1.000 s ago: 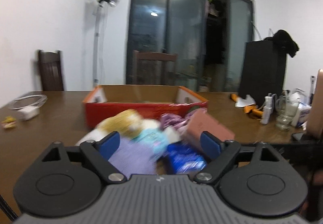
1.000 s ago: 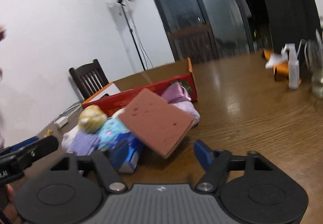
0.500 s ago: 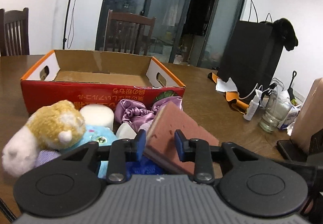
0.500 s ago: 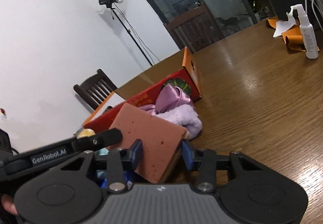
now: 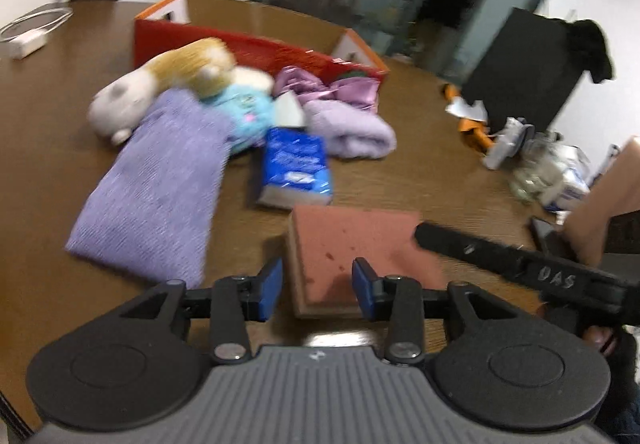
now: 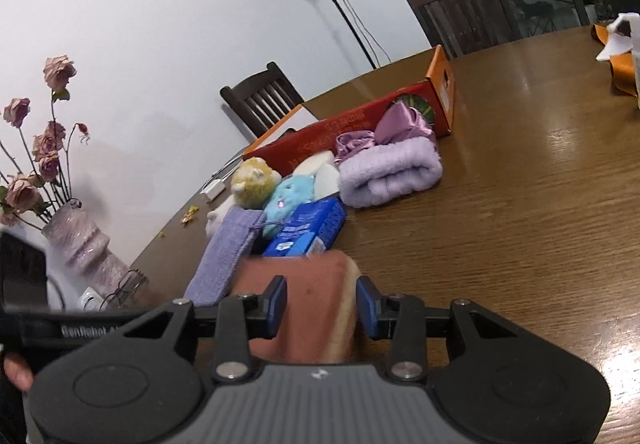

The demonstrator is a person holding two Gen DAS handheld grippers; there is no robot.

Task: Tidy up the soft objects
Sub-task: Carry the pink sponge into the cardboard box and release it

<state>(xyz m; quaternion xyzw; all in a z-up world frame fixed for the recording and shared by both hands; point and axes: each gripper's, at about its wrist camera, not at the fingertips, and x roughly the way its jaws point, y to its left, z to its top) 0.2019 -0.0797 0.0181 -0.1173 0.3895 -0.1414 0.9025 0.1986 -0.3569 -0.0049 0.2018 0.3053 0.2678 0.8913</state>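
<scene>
While both grippers straddle the brown sponge near the table edge, left gripper appears slack, right gripper pinching; carry level to box.

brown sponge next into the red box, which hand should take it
Probably the right gripper: the brown sponge fills the gap between its fingers. The left gripper only straddles one sponge corner. Both must reach past the pile to the red box.
</scene>
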